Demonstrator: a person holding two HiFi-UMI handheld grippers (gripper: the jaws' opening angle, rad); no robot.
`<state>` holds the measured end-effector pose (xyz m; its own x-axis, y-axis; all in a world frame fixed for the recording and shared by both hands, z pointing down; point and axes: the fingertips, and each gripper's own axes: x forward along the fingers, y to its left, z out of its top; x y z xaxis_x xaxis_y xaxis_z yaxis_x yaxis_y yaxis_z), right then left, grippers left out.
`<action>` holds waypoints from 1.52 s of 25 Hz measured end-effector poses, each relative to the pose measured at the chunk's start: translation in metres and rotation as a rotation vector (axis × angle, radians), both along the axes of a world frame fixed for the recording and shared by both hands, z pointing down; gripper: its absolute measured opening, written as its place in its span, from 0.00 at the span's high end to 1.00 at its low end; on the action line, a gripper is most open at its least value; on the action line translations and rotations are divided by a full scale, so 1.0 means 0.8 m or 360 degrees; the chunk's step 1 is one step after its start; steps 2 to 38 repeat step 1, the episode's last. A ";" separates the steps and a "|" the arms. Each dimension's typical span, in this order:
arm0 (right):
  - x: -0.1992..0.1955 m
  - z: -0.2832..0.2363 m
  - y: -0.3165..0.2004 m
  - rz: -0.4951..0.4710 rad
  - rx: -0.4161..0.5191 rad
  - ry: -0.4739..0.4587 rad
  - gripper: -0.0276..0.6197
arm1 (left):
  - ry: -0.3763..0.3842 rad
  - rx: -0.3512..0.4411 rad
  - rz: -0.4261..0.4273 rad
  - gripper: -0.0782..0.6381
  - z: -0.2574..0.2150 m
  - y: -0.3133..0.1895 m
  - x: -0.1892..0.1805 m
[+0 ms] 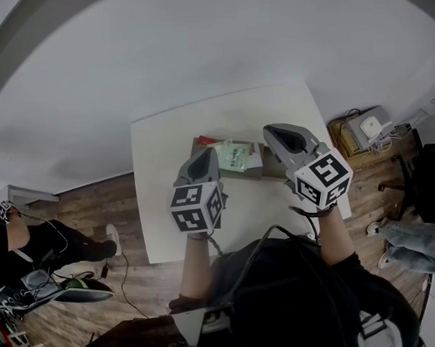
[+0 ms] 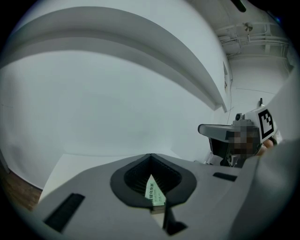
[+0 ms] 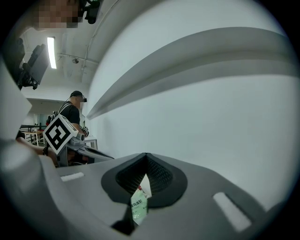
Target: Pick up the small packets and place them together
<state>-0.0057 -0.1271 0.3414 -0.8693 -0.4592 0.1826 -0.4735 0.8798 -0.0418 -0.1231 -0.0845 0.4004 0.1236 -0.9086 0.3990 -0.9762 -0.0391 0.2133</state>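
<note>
Green packet (image 1: 235,157) lies flat — long axis roughly toward the wall (image 1: 208,54).

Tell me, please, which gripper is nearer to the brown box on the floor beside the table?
Right. The right gripper hovers over the table's right side, toward the brown box; the left gripper is further left, beyond the packets.

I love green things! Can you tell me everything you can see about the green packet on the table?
The green packet is small, flat and roughly rectangular. It is pale green and white and looks like thin glossy plastic. It has dark print that is too small to read. It lies flat on a brown, cardboard-looking tray at the far side of the white table. Something reddish lies beside it on the tray.
</note>
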 end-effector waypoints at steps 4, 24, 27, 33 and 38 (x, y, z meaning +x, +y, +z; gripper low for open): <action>0.000 -0.001 -0.001 -0.0002 0.0003 -0.0001 0.96 | -0.0002 0.0001 0.0000 0.90 0.000 -0.001 0.000; 0.000 -0.001 -0.001 -0.0002 0.0003 -0.0001 0.96 | -0.0002 0.0001 0.0000 0.90 0.000 -0.001 0.000; 0.000 -0.001 -0.001 -0.0002 0.0003 -0.0001 0.96 | -0.0002 0.0001 0.0000 0.90 0.000 -0.001 0.000; 0.000 -0.001 -0.001 -0.0002 0.0003 -0.0001 0.96 | -0.0002 0.0001 0.0000 0.90 0.000 -0.001 0.000; 0.000 -0.001 -0.001 -0.0002 0.0003 -0.0001 0.96 | -0.0002 0.0001 0.0000 0.90 0.000 -0.001 0.000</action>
